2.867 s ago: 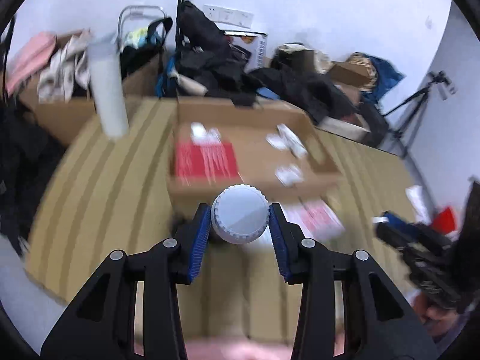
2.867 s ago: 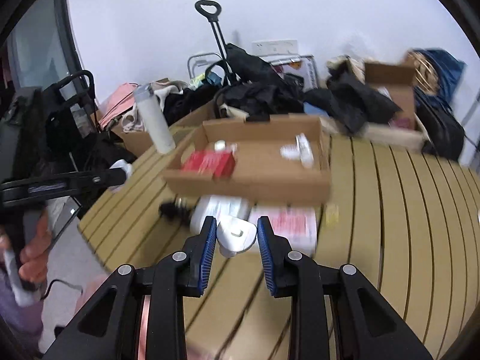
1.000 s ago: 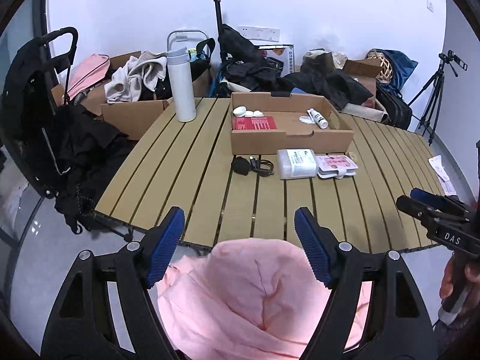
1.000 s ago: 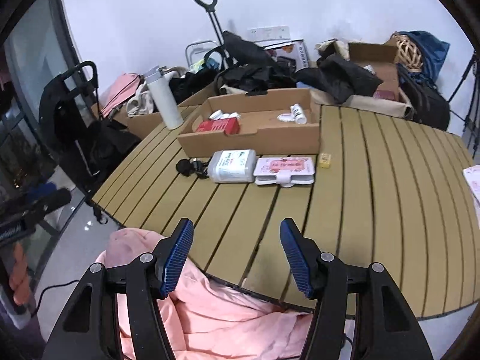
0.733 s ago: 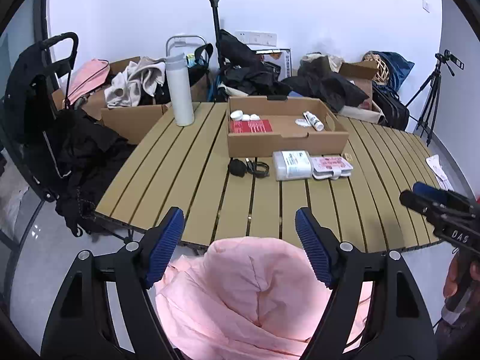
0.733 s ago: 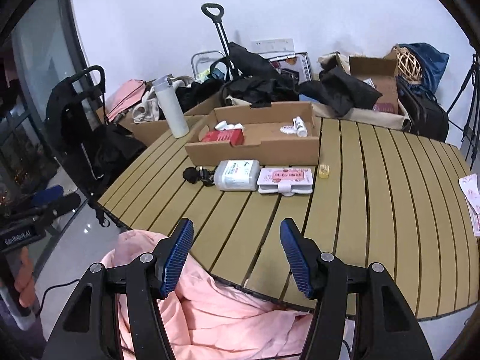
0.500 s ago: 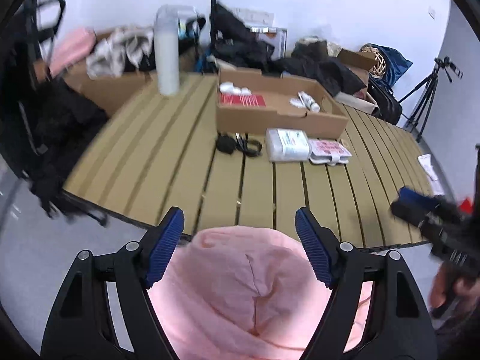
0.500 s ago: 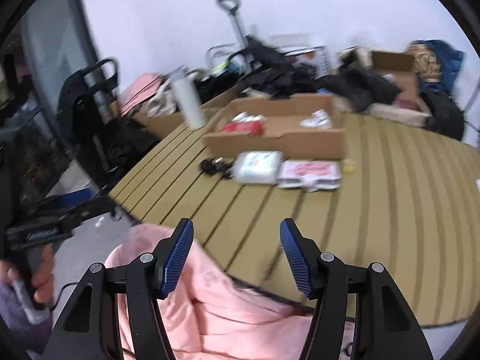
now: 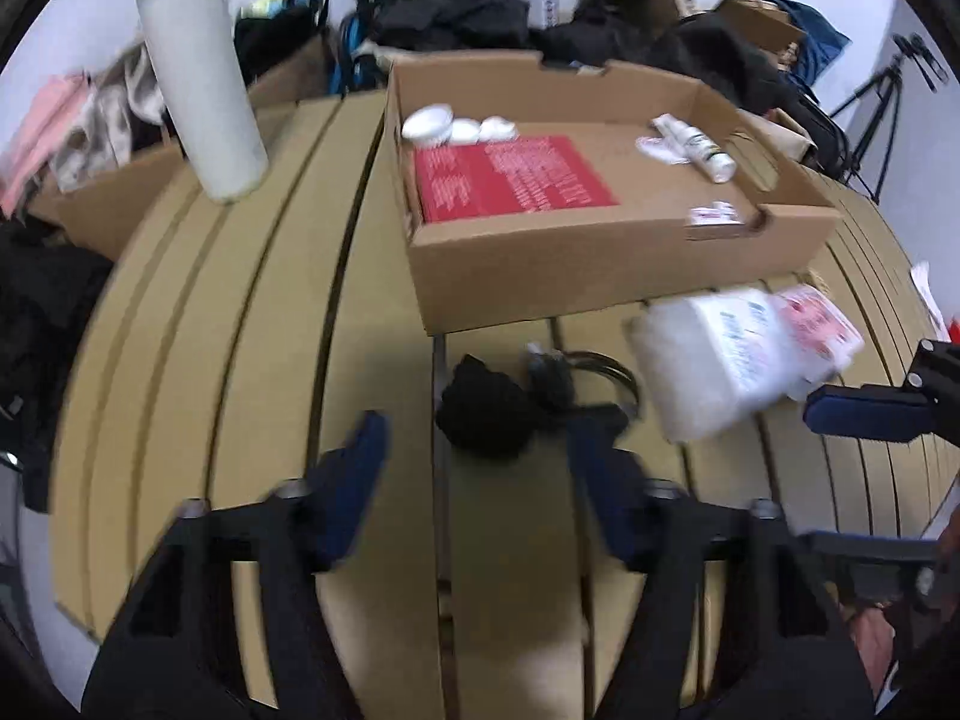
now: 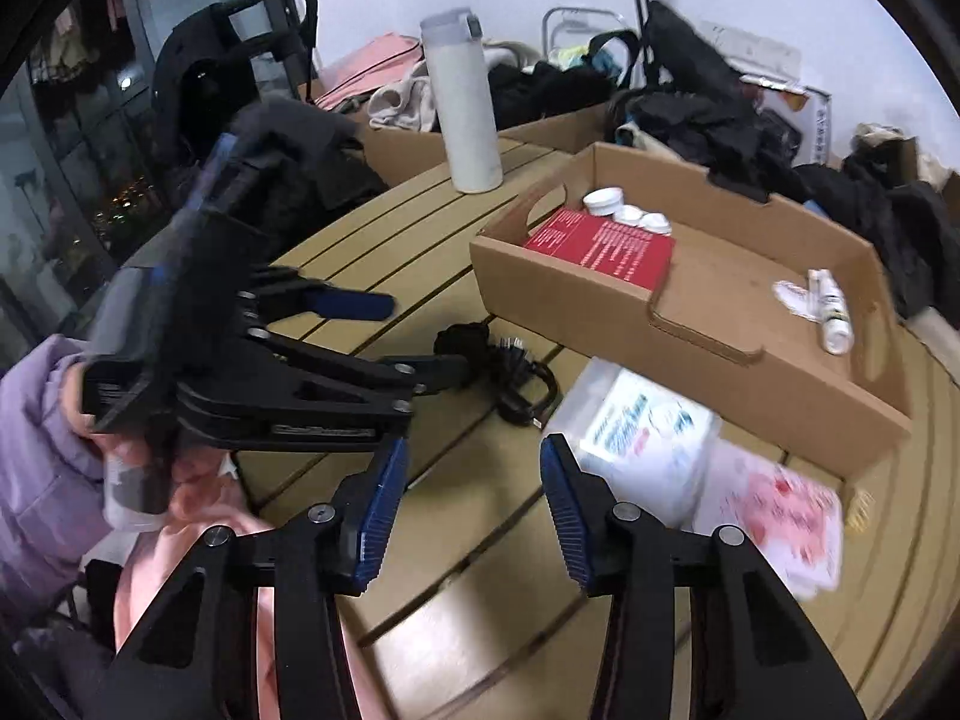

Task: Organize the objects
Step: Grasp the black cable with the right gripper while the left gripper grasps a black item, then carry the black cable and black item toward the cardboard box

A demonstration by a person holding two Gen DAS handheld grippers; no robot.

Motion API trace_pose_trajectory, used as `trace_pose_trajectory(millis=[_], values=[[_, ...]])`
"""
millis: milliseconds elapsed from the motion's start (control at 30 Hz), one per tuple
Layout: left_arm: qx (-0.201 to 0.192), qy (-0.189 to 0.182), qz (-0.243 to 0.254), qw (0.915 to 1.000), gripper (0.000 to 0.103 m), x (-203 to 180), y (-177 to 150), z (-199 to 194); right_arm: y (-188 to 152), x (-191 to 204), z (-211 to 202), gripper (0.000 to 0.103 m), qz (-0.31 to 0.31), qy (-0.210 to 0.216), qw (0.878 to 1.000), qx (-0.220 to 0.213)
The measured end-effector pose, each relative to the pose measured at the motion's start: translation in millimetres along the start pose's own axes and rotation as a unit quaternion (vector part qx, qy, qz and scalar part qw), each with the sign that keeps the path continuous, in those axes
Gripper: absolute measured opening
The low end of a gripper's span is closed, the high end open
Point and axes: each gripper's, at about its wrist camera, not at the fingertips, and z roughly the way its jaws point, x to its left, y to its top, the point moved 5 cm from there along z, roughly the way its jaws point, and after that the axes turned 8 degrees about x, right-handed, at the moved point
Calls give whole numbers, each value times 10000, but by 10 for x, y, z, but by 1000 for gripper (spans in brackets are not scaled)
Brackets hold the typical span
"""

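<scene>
My left gripper is open, its fingers either side of a black charger with coiled cable on the slatted table; it also shows in the right wrist view. My right gripper is open and empty, just left of a white wipes pack, which also shows in the left wrist view. A red-and-white pack lies beside it. The cardboard box holds a red box, white jars and a small tube.
A tall white bottle stands at the table's back left. Bags, clothes and cartons are piled behind the table. A tripod stands at the far right. The table edge is near on the left.
Both grippers have moved forward from beyond the table's edge to low over it. The left one now flanks the black charger; the right one sits by the wipes pack.
</scene>
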Motion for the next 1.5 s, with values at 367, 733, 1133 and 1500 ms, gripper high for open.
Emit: trace_pose_trajectory(millis=[367,733,1133,1500], values=[[-60,-235,-957,9951,29,656,-202,-129,474,-43,902,50,-1031,-735,9875,939],[10,211,-1443,9893,29,593,-844,-623,520,-80,1069,37,-1012,-1118,9770,1510],[-578,-104,-1176,9913,29,-130,-989,-1461,-161,-25,-915,32,248,-904,9945,-474],[-572,-363,-590,9960,29,-807,-1056,-1511,-1278,-145,-1579,32,1319,-900,9839,-799]])
